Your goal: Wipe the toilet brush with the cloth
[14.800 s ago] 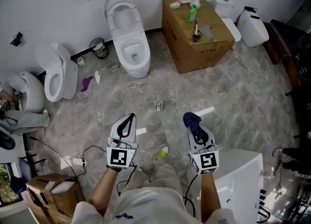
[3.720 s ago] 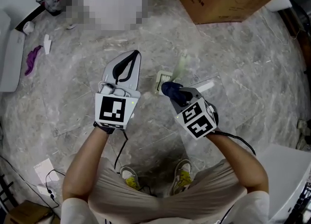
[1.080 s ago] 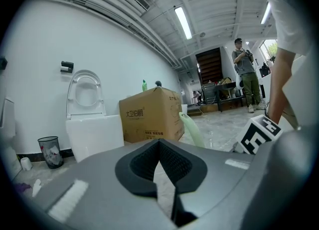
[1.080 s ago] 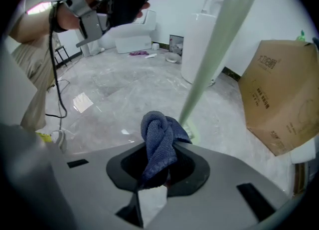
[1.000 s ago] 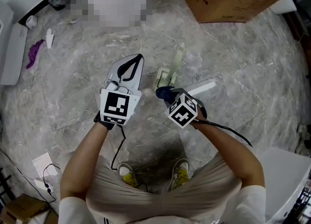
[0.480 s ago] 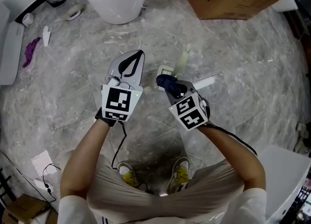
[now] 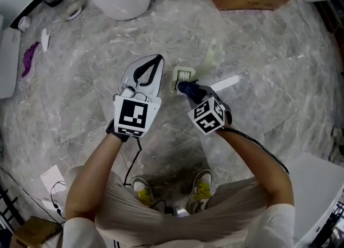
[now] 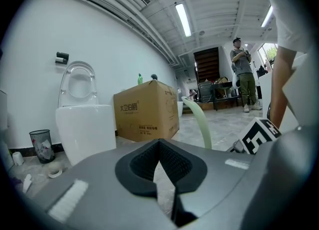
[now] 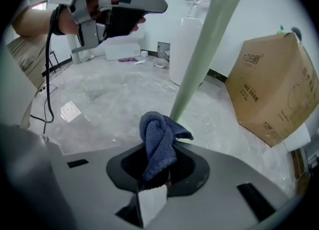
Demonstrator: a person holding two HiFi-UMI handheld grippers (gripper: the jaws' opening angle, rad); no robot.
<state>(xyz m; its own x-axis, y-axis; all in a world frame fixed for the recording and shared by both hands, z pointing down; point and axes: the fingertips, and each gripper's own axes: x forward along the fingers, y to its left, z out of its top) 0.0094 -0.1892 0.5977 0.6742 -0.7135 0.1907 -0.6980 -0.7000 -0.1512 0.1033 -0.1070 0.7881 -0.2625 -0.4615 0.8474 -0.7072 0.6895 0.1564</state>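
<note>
Head view: the right gripper (image 7: 191, 90), grasping the blue cloth (image 7: 186, 86), is rubbing low on the toilet brush (image 7: 210, 56), just above its white base (image 7: 183, 73) on the floor. Over the last second the cloth has been shuffling along that spot, so wiping is under way. The left gripper (image 7: 157, 58) is hovering just beside.

Left gripper view: its fingers are clenching on nothing, with the green handle beyond.

Right gripper view: the cloth, pinched between the fingers, is pressing against the tilted handle.
</note>
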